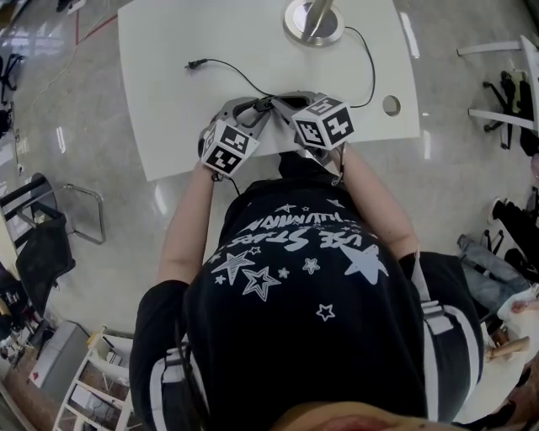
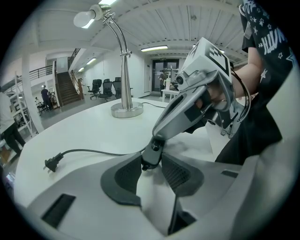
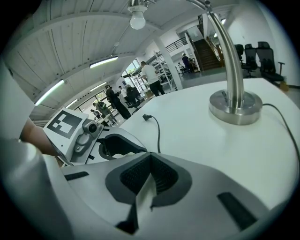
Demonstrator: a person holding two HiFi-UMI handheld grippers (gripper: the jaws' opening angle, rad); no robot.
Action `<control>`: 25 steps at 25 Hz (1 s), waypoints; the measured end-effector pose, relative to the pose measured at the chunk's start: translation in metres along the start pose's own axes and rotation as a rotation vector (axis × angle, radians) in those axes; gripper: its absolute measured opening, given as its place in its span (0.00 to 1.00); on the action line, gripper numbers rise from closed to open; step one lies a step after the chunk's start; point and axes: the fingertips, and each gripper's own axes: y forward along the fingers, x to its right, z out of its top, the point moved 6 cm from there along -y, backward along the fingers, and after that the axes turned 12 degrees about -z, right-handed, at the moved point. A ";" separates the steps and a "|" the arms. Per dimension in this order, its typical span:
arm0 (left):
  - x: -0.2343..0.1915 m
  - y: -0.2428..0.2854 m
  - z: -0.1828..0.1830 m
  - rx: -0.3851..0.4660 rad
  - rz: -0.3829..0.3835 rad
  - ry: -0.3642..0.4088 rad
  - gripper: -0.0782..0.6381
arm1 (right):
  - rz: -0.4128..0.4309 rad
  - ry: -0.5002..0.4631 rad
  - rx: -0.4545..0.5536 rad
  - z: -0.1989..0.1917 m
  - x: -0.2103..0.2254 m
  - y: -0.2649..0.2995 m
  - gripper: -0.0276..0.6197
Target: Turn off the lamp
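A chrome lamp stands at the table's far side, its round base [image 1: 313, 21] [image 2: 126, 110] [image 3: 235, 107] under a curved neck and a white bulb [image 2: 86, 18] [image 3: 137, 19]. Its black cord [image 1: 240, 74] [image 2: 93, 152] [image 3: 157, 133] ends in a loose plug [image 1: 194, 64] [image 2: 51, 164] [image 3: 146, 117] lying on the white table [image 1: 168, 101]. My right gripper [image 3: 149, 164] [image 2: 151, 157] [image 1: 290, 103] is shut, tips down where the cord passes; whether it pinches the cord is hidden. My left gripper [image 2: 152, 171] [image 1: 248, 114] is open, with the right gripper's tip just ahead of its pads.
A round hole [image 1: 391, 105] sits near the table's right corner. The cord loops right [image 1: 370, 80] back to the base. Black chairs [image 1: 42, 244] and a shelf rack [image 1: 93, 379] stand on the floor to the left. People and office chairs are far behind.
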 end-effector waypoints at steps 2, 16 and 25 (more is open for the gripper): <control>0.001 0.000 0.000 -0.004 0.015 0.003 0.32 | -0.003 0.023 0.008 0.000 0.000 -0.001 0.05; 0.002 -0.008 -0.005 0.000 0.096 -0.039 0.32 | -0.037 0.071 0.065 -0.007 -0.007 -0.024 0.05; 0.023 -0.041 -0.002 0.106 0.191 -0.059 0.32 | -0.076 0.119 0.094 -0.031 -0.014 -0.060 0.05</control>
